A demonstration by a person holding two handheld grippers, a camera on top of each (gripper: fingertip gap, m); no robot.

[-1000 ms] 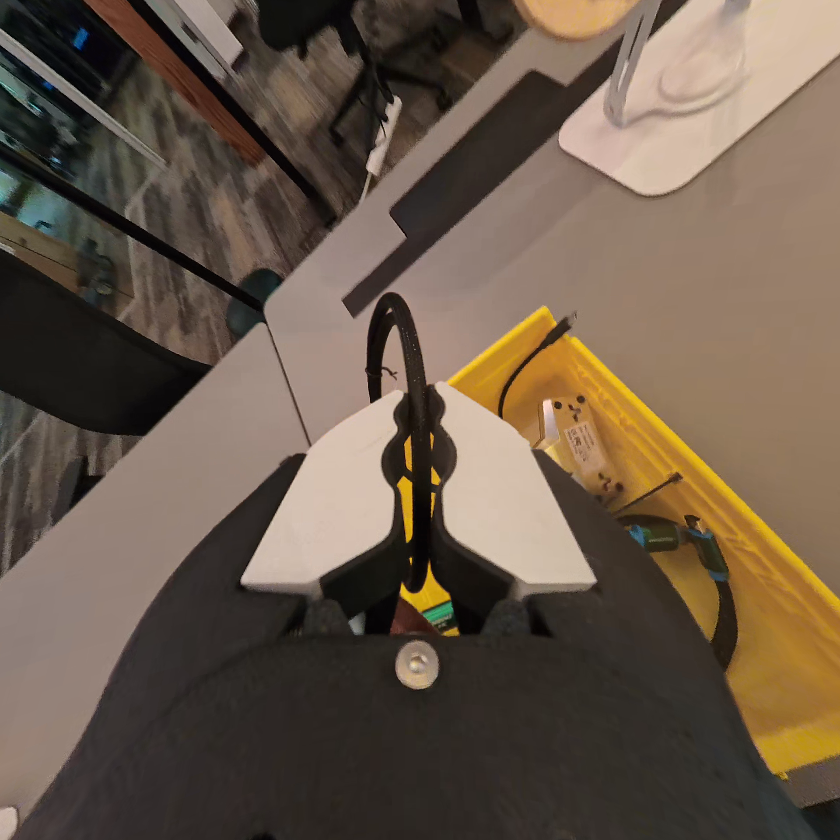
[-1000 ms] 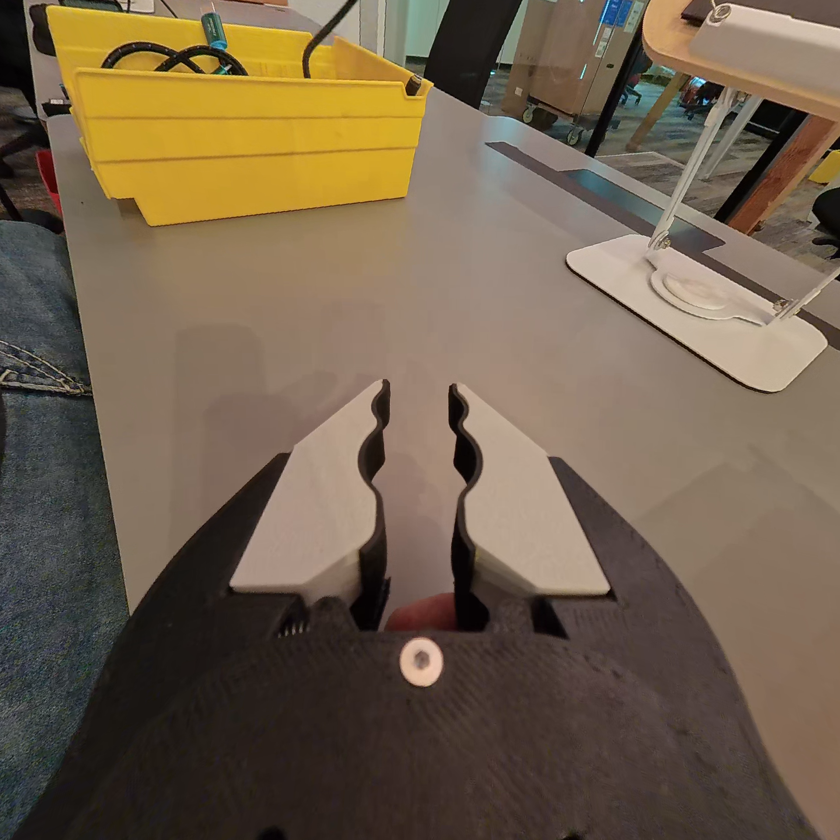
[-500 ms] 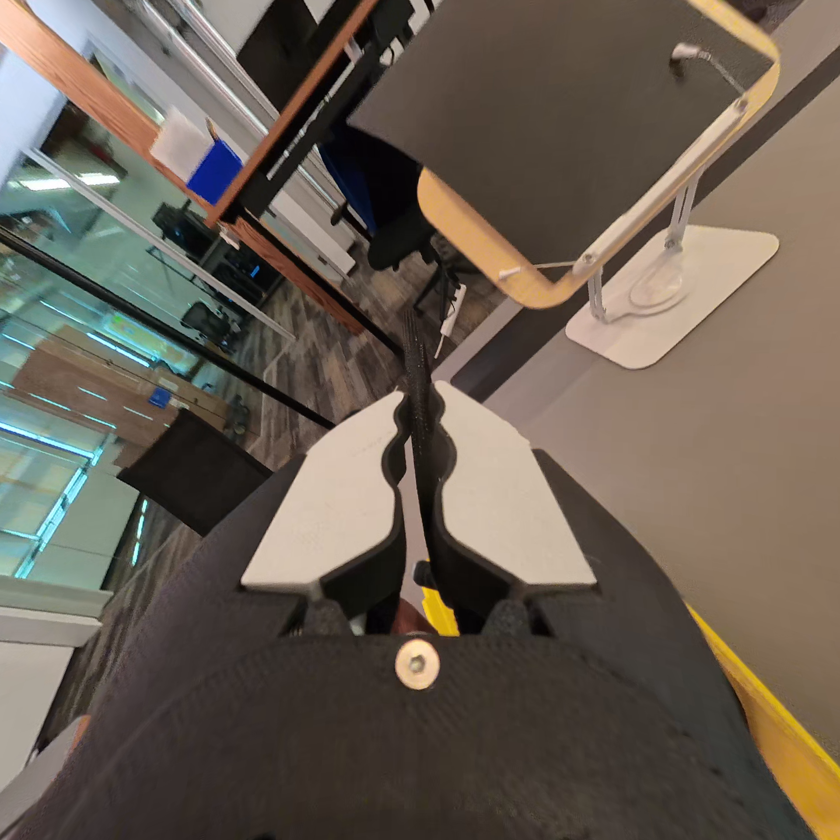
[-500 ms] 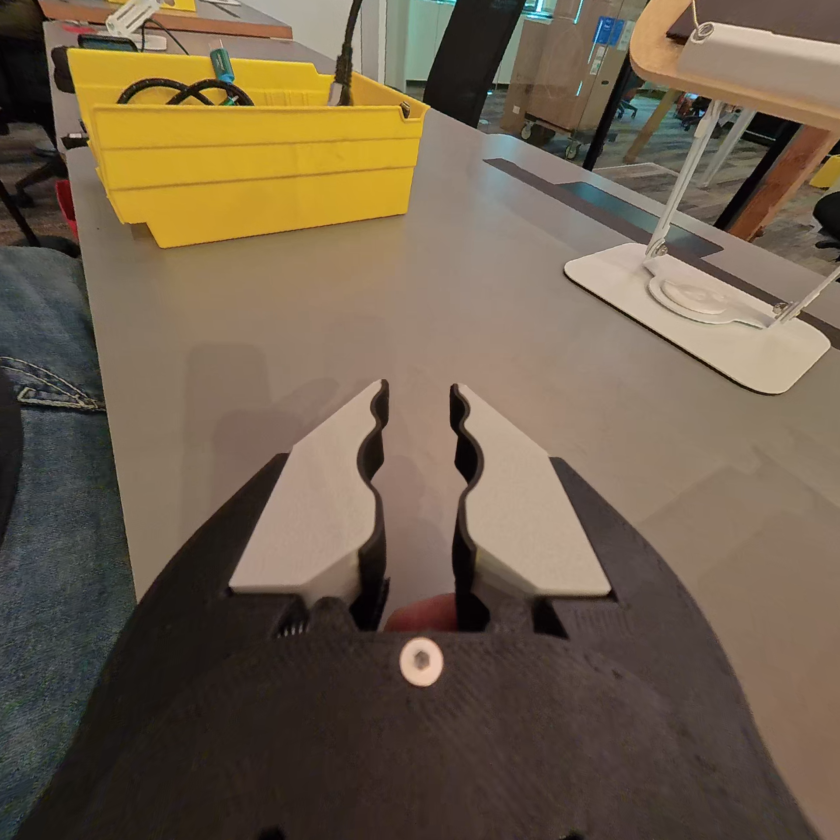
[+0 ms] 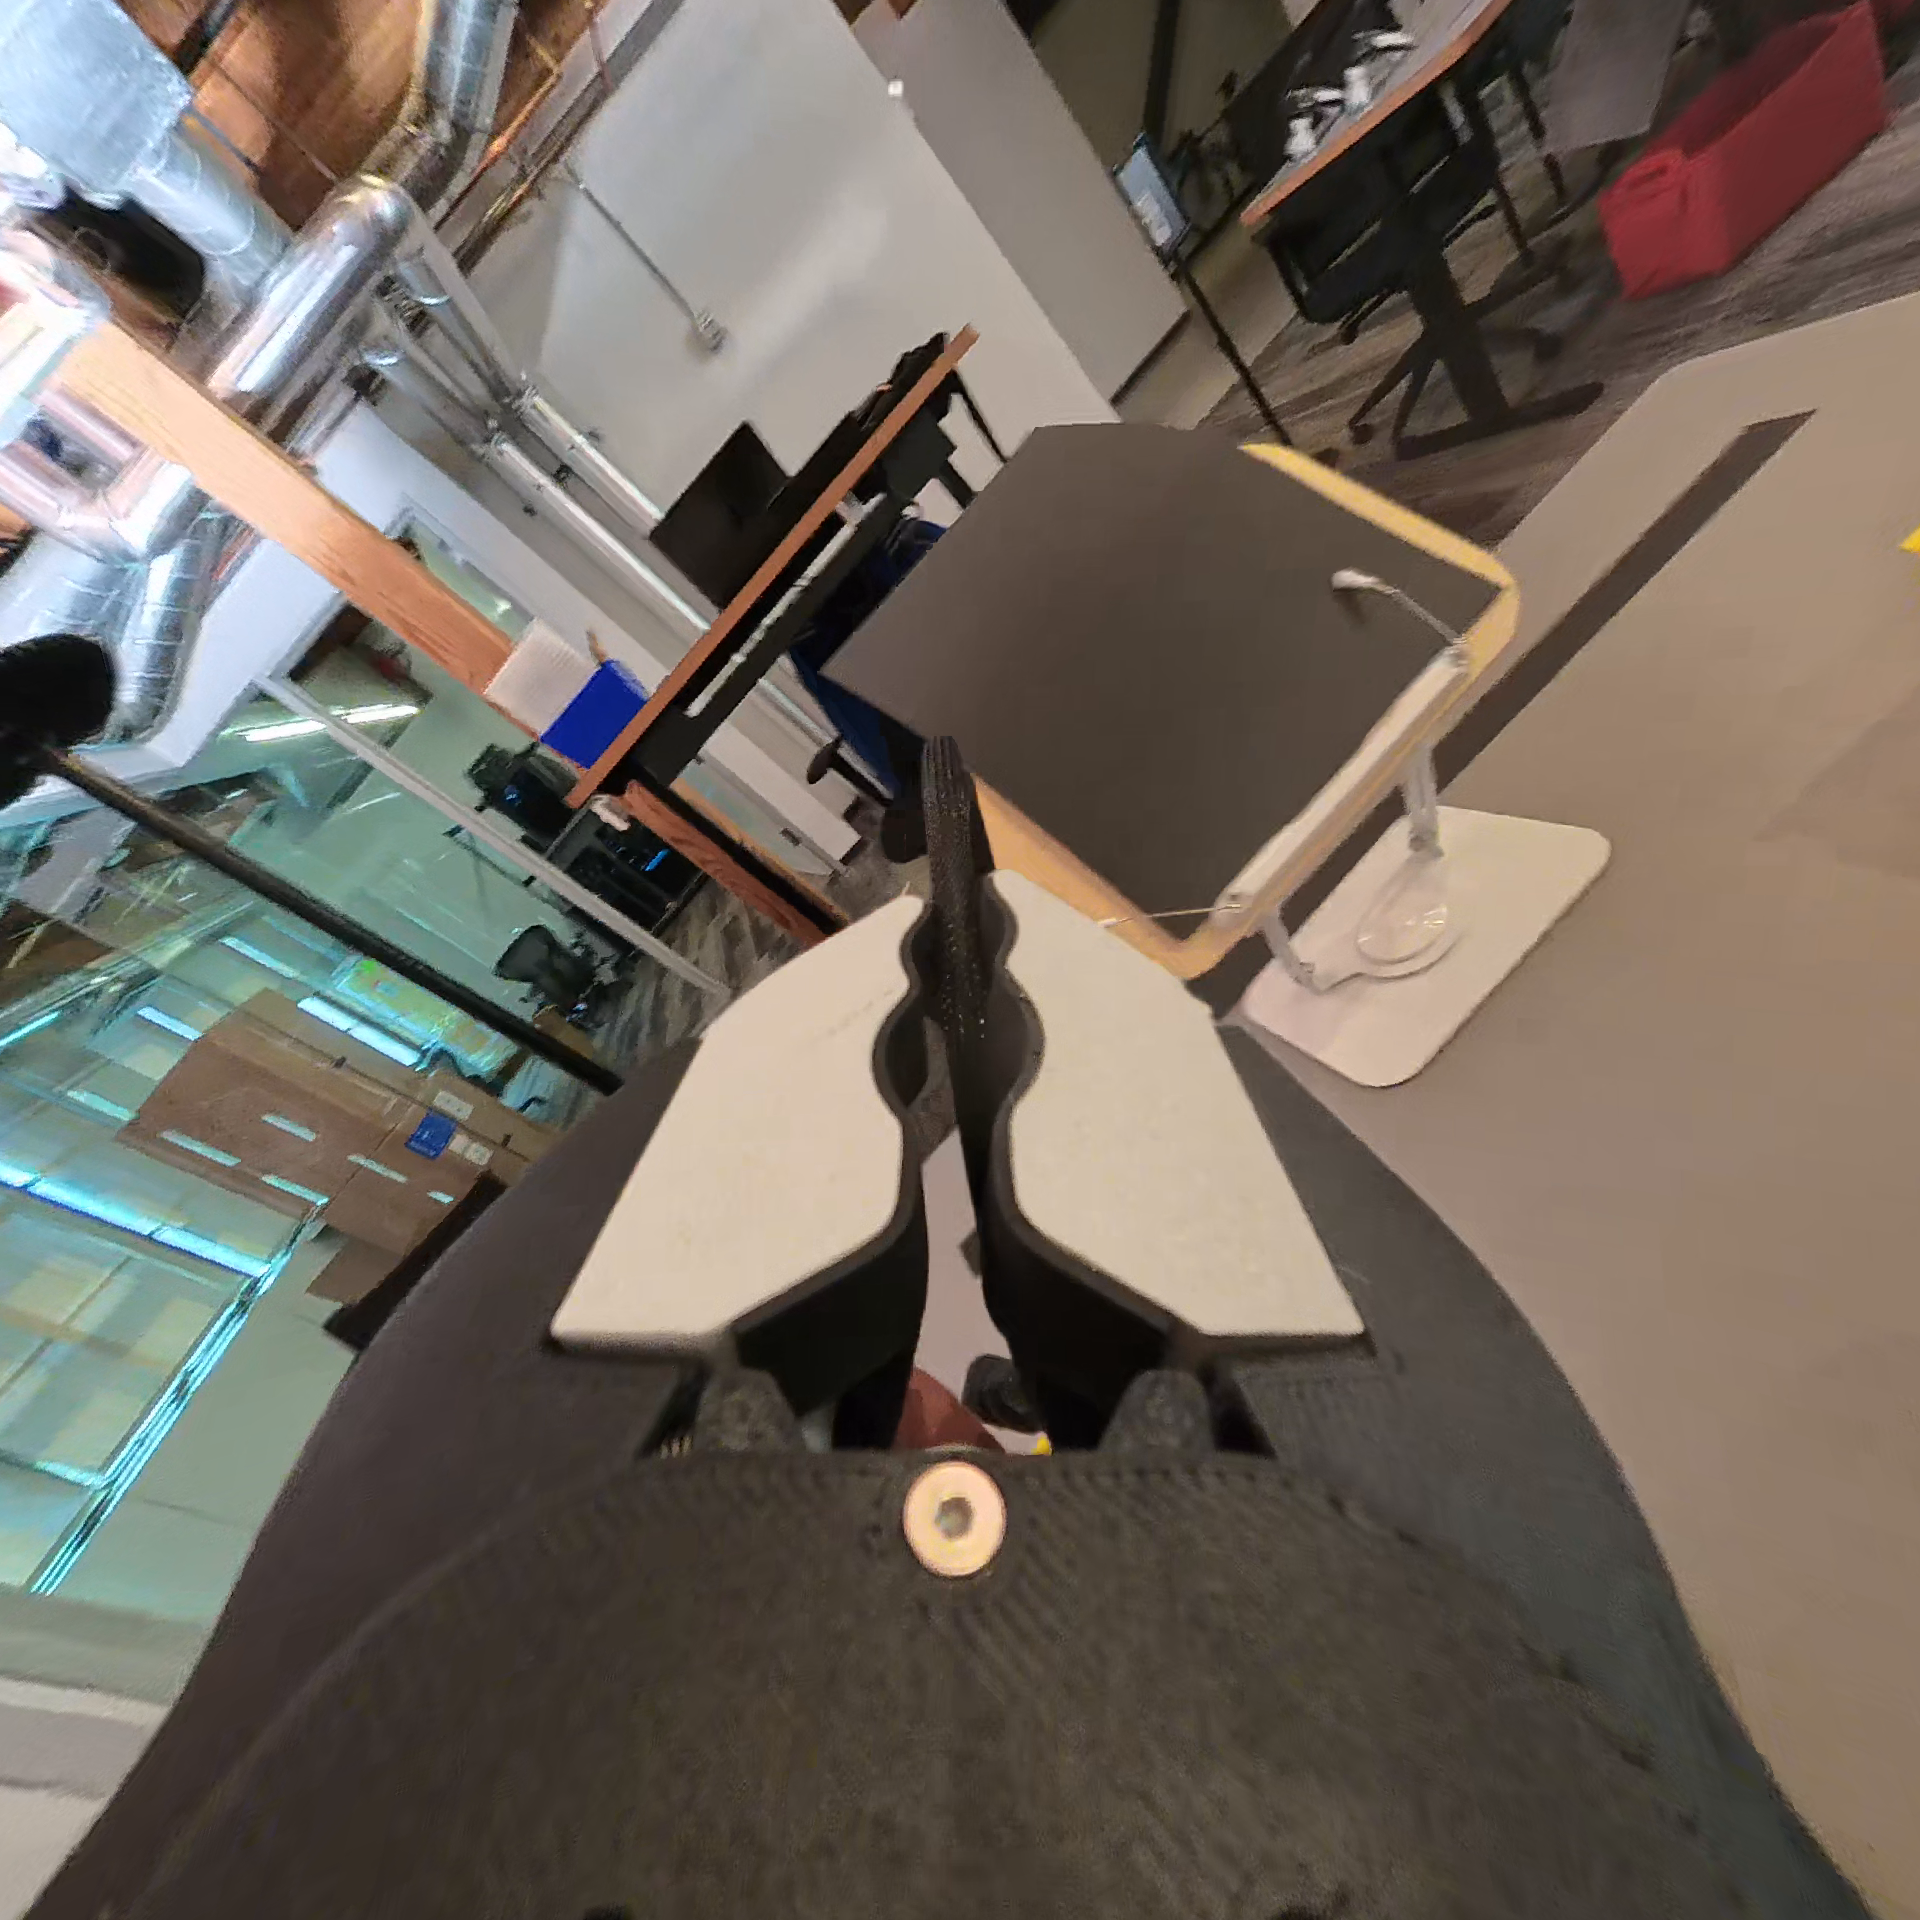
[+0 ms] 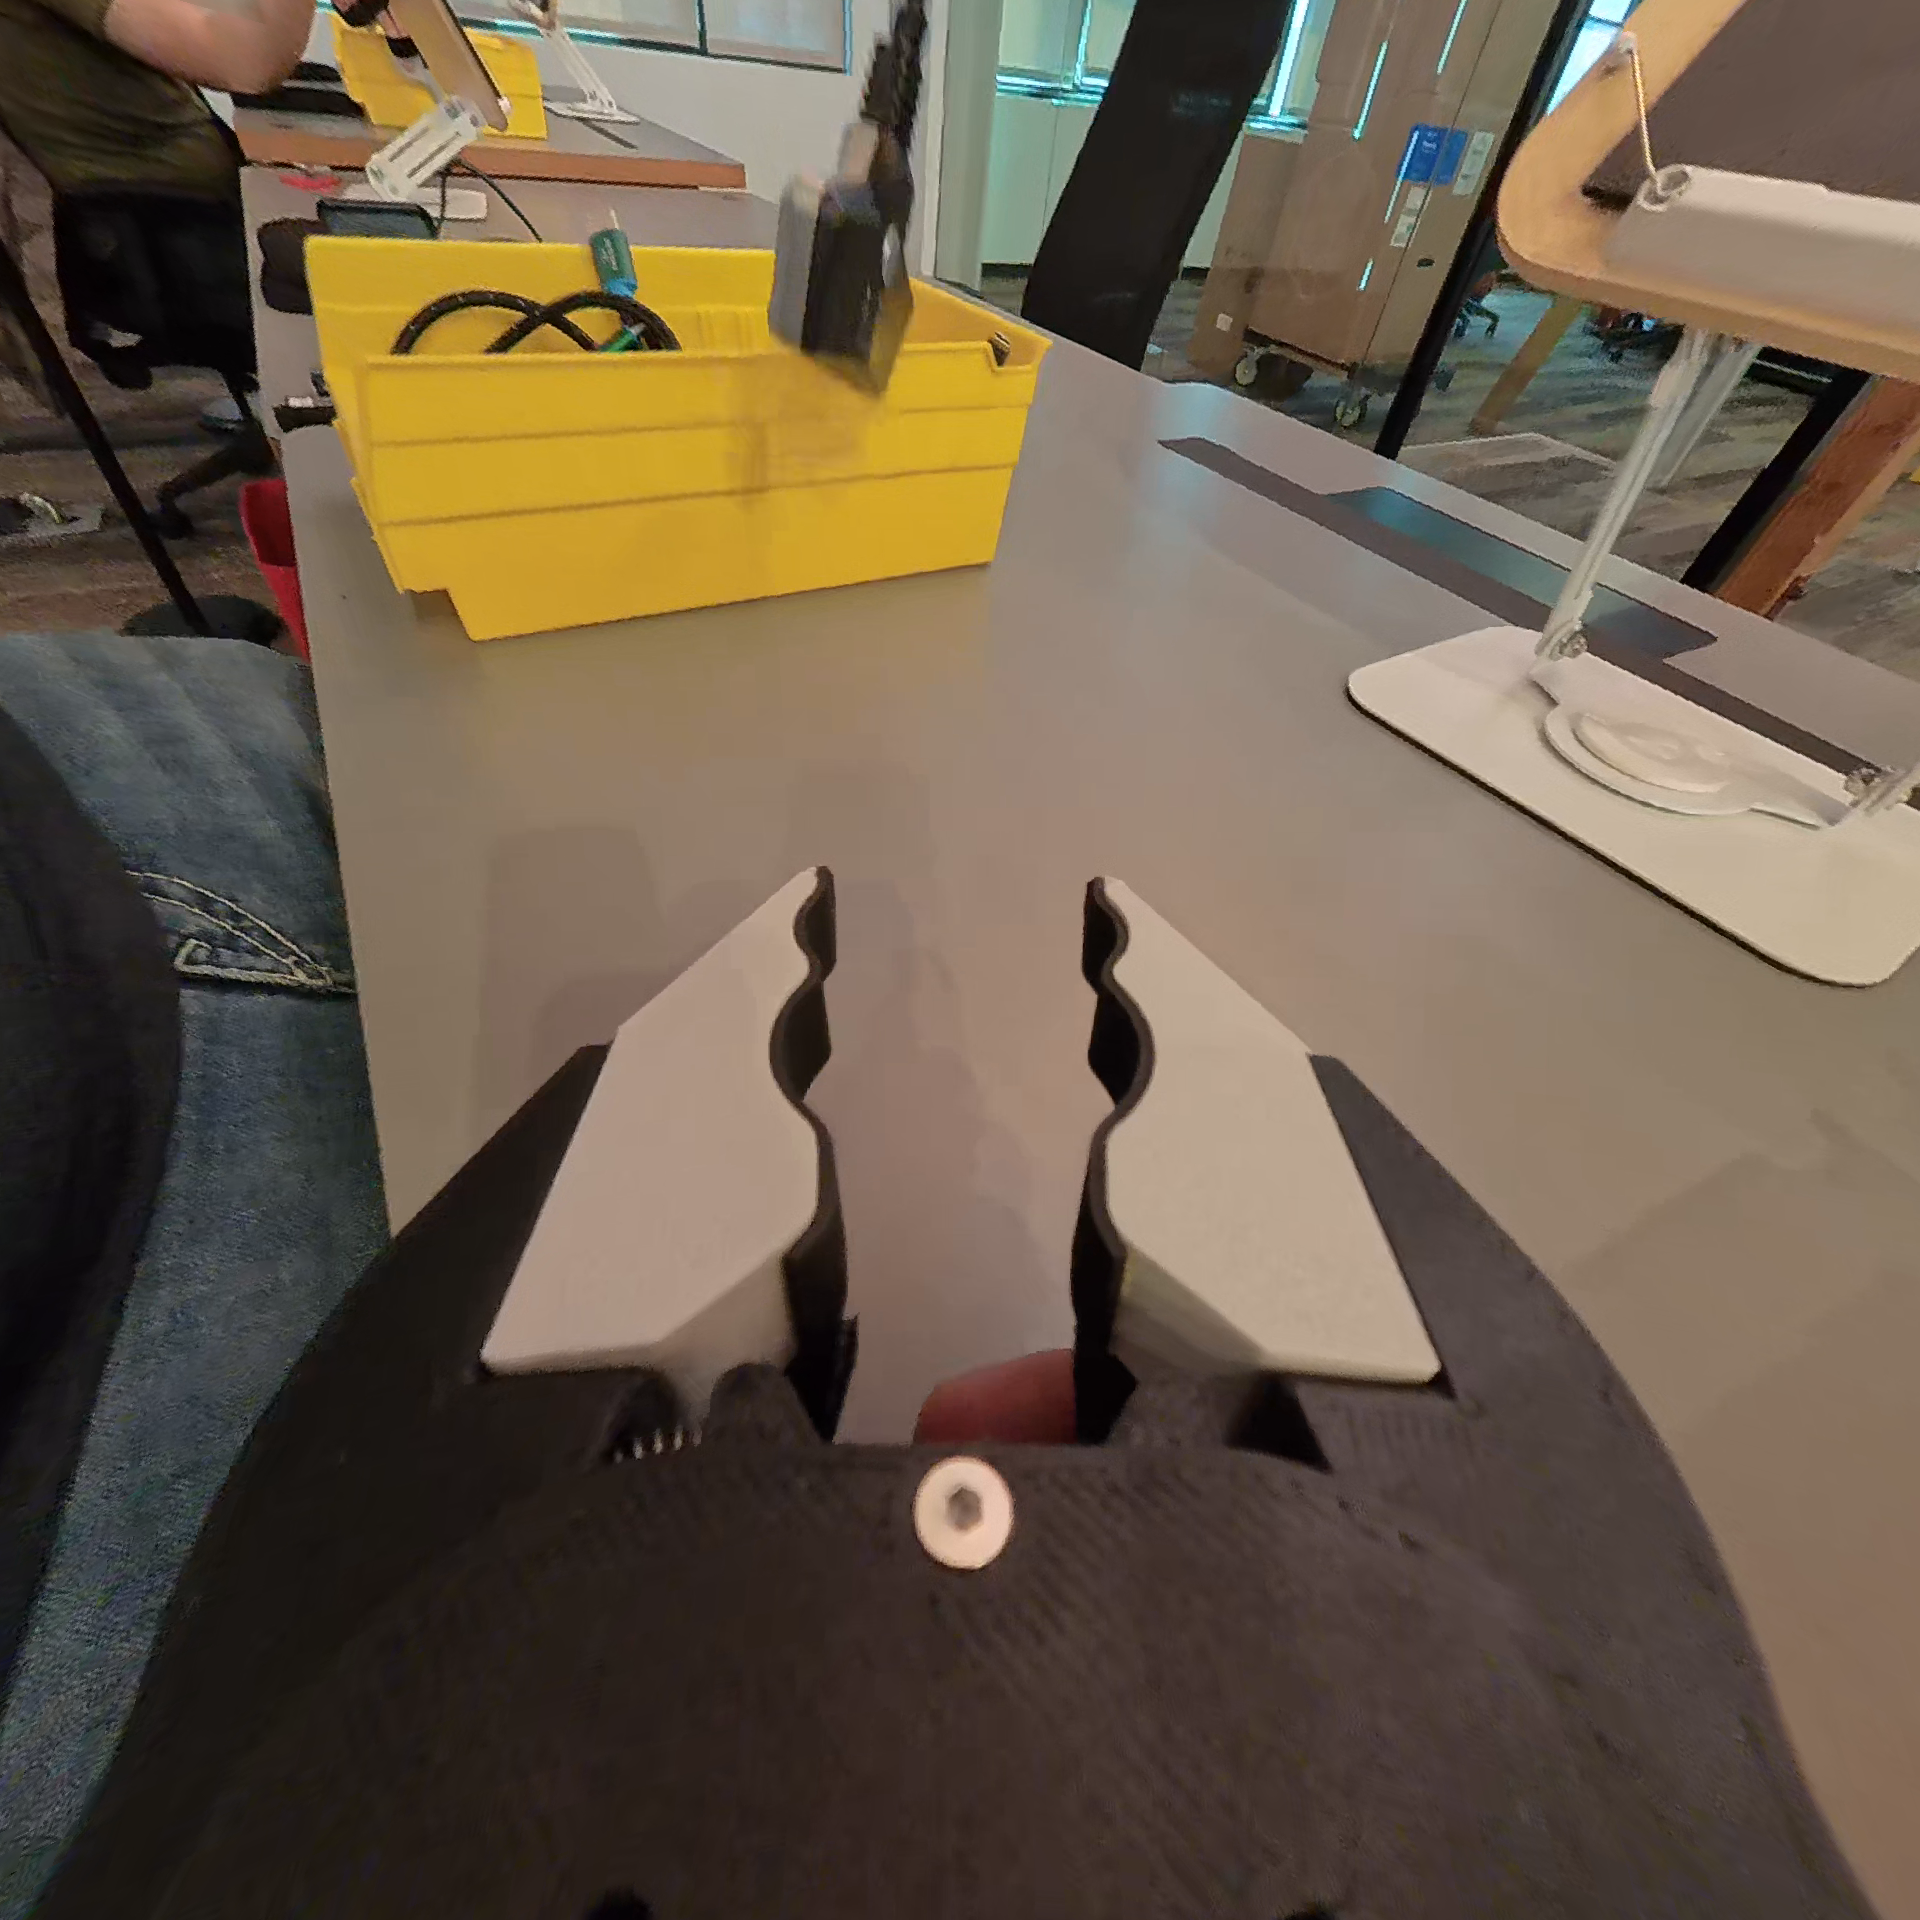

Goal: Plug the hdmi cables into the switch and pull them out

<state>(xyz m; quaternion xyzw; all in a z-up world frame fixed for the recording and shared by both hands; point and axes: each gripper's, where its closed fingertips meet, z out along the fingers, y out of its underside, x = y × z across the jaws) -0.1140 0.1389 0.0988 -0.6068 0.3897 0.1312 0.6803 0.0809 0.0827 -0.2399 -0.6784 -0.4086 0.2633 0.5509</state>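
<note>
My left gripper (image 5: 961, 906) is shut on a black braided cable (image 5: 951, 831) and points up and away from the table. In the right wrist view this cable (image 6: 899, 62) hangs down from above with a small dark and grey switch box (image 6: 842, 281) dangling at its end, blurred, just above the yellow bin (image 6: 686, 520). More black cable (image 6: 520, 317) and a teal plug (image 6: 613, 260) lie in the bin. My right gripper (image 6: 958, 894) is open and empty, low over the grey table (image 6: 1039, 727) in front of the bin.
A white stand base (image 6: 1662, 800) sits at the right, its arm carrying a dark board with a light wooden edge (image 5: 1143, 644). A dark strip (image 6: 1455, 530) runs along the table's far side. A person's jeans-clad leg (image 6: 156, 935) is at the table's left edge. Some 40 cm of space lies between my two pairs of fingers.
My left gripper rose and tilted upward with the cable, lifting the switch box out of the bin so it swings above it. My right gripper opened wider.
</note>
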